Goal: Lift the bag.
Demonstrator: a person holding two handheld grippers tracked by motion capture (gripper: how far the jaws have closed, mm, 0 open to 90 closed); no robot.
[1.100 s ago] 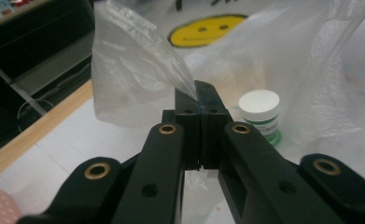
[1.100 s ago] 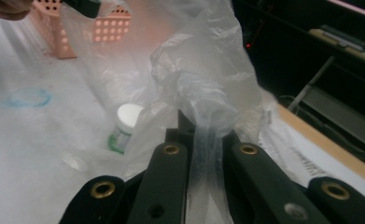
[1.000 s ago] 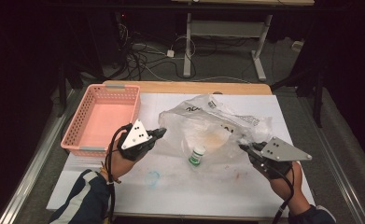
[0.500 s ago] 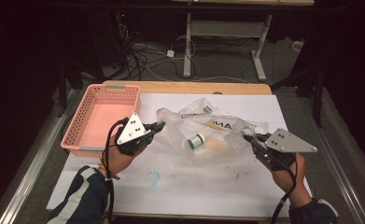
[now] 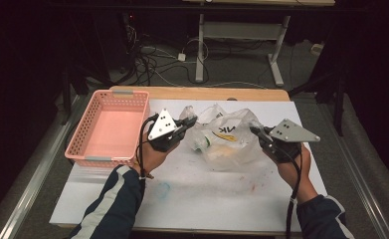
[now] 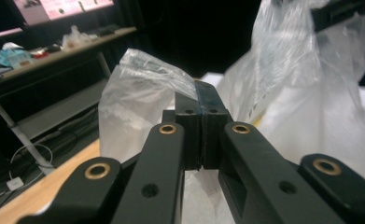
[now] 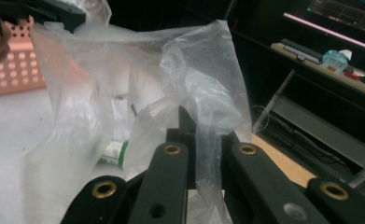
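Jaws of left gripper (image 5: 188, 121) and right gripper (image 5: 254, 129) each clamped on one plastic bag (image 5: 227, 137), one pink basket (image 5: 110, 128) beside

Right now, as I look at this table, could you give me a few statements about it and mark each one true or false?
1. The left tool is clamped on the plastic bag. True.
2. The right tool hangs open, away from the bag. False: it is shut on the bag's other edge.
3. The pink basket holds a bottle. False: the small bottle lies inside the bag.
4. The basket sits on the person's left side. True.
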